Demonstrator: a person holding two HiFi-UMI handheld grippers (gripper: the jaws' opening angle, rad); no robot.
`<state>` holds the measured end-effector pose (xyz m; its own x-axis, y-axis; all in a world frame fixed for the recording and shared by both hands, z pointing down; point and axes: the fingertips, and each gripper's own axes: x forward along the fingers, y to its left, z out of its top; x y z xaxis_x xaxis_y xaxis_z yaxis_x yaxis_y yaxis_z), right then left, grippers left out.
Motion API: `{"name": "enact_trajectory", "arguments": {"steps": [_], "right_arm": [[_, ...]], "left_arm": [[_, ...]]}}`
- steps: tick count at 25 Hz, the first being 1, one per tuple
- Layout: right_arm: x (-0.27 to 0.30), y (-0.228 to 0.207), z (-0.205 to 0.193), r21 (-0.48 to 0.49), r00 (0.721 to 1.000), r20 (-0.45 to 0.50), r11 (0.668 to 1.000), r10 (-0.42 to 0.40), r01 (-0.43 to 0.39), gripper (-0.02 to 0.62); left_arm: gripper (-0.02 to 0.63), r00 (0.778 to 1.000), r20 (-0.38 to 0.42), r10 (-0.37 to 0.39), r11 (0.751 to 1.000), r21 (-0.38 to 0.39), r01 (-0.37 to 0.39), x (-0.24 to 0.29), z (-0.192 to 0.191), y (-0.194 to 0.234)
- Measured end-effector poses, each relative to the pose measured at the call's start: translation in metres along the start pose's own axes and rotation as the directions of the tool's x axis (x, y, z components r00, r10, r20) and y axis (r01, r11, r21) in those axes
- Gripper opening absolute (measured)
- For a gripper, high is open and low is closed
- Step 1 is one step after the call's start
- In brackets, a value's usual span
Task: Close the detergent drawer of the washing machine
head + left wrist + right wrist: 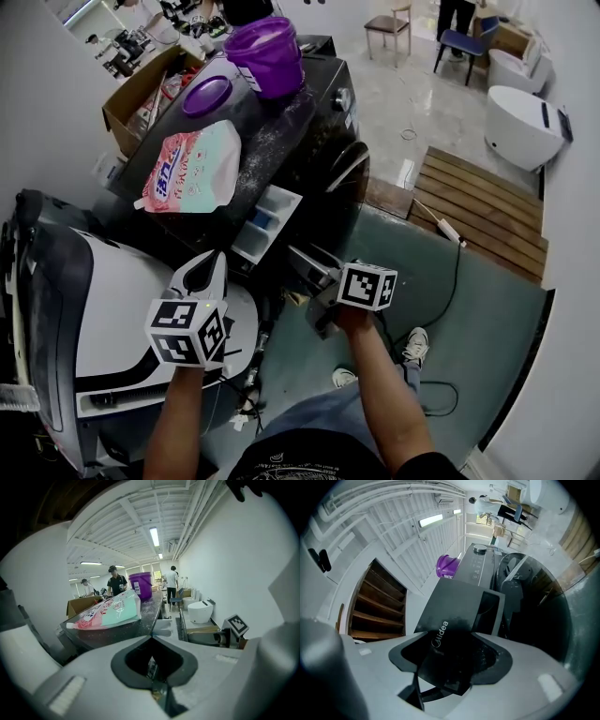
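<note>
The dark washing machine (pixel 309 122) has its detergent drawer (pixel 267 220) pulled out, with the white compartments showing. My right gripper (pixel 317 281) is at the drawer's dark front panel. In the right gripper view that panel (pixel 454 606), with its logo, runs between the jaws, and the right gripper (pixel 440 686) is shut on it. My left gripper (pixel 214 267) hangs left of the drawer, over a white appliance. In the left gripper view the left gripper (pixel 160 688) is shut and holds nothing, and the drawer (pixel 161 626) lies ahead of it.
A purple bucket (pixel 269 54), its lid (pixel 206 96) and a pink detergent bag (pixel 192 169) sit on the machine's top. A cardboard box (pixel 136 89) stands behind the machine. A white appliance (pixel 103 300) stands at the left. At the right are a wooden platform (pixel 483 211) and a cable (pixel 450 234).
</note>
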<state>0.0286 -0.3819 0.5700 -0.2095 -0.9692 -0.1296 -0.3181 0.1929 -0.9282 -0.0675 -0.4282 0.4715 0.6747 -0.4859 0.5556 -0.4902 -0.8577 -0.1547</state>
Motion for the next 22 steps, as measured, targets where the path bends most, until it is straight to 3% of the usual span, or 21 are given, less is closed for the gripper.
{"name": "enact_trajectory", "arguments": {"steps": [22], "right_arm": [[0.059, -0.005, -0.007, -0.005, 0.999, -0.032, 0.999, -0.035, 0.035, 0.290]], "left_arm": [[0.002, 0.999, 0.011, 0.031, 0.999, -0.026, -0.031, 0.001, -0.003, 0.032]]}}
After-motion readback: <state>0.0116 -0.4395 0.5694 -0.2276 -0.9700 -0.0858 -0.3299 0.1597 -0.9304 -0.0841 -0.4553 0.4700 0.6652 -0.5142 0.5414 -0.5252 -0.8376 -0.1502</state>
